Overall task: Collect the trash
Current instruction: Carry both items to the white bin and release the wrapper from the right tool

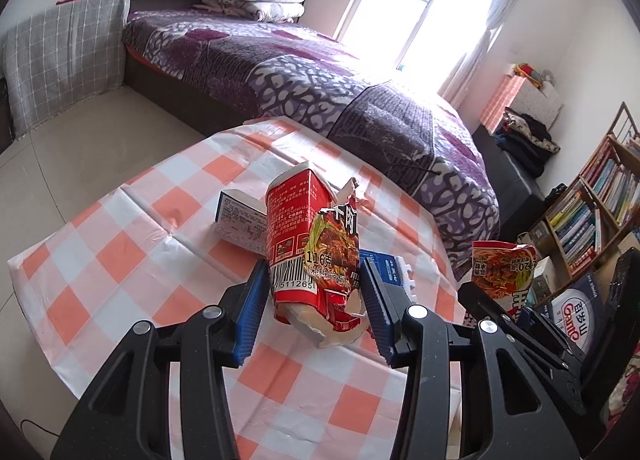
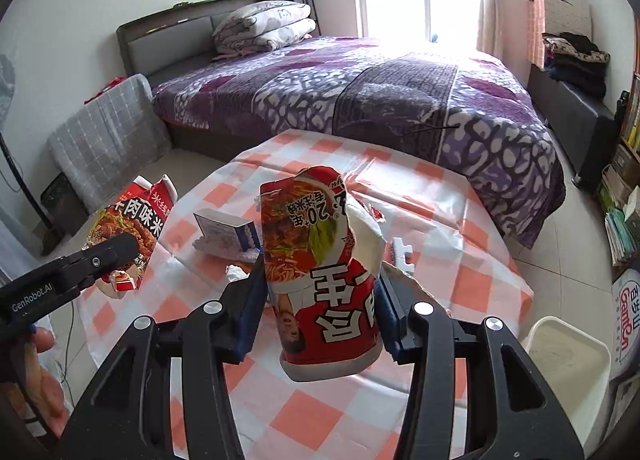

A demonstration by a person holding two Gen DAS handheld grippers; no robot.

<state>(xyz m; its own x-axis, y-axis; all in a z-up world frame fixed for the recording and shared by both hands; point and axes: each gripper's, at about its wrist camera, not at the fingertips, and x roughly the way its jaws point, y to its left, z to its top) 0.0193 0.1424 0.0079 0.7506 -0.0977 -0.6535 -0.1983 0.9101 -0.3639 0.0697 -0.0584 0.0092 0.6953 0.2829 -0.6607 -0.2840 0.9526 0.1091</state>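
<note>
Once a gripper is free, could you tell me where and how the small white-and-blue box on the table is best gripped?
Grip the small box across its short width, coming down from above. It lies flat on the checked tablecloth with its top face exposed, though crumpled scraps sit close against its right end, so I would likely close on the clearer left half.

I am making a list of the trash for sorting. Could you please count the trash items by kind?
Red noodle packets held in the fingers: 2, one in the left gripper, one in the right gripper
Small blue and white boxes on the table: 2
White scrap pieces on the table: 2
Total: 6
</note>
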